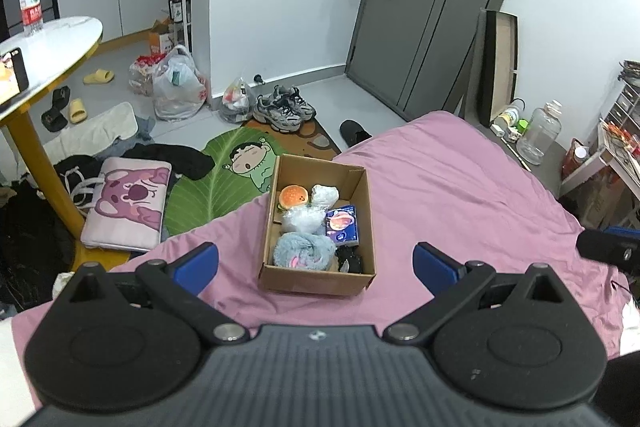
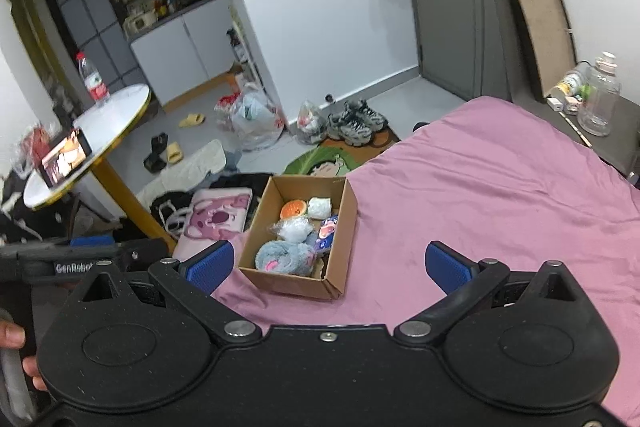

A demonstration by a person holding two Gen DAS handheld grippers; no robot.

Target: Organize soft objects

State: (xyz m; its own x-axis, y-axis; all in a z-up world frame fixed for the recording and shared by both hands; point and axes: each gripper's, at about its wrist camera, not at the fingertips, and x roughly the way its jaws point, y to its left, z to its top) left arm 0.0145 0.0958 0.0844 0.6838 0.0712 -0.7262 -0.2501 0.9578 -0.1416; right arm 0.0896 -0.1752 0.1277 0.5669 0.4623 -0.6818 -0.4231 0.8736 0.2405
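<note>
A cardboard box (image 1: 362,227) (image 2: 344,227) rests on the pink bedsheet near the bed's left edge. Inside lie a burger plush (image 1: 293,196) (image 2: 294,209), a white soft ball (image 1: 325,194) (image 2: 320,207), a crinkly clear bag (image 1: 302,219) (image 2: 294,229), a blue-grey fluffy plush (image 1: 304,250) (image 2: 284,257), a purple tissue pack (image 1: 342,225) (image 2: 326,231) and something black (image 1: 350,261). My left gripper (image 1: 316,263) hangs open just short of the box, holding nothing. My right gripper (image 2: 330,265) is open too, with the box's near corner between its blue pads (image 2: 210,263).
The pink bedsheet (image 1: 460,187) (image 2: 500,187) spreads right of the box. Off the bed's left edge are a round white table (image 1: 52,43) with a bottle and phone, a pink cushion (image 1: 128,203), a green leaf rug (image 1: 224,179), clothes, bags and sneakers (image 1: 284,107). A hand (image 2: 16,351) grips the left tool.
</note>
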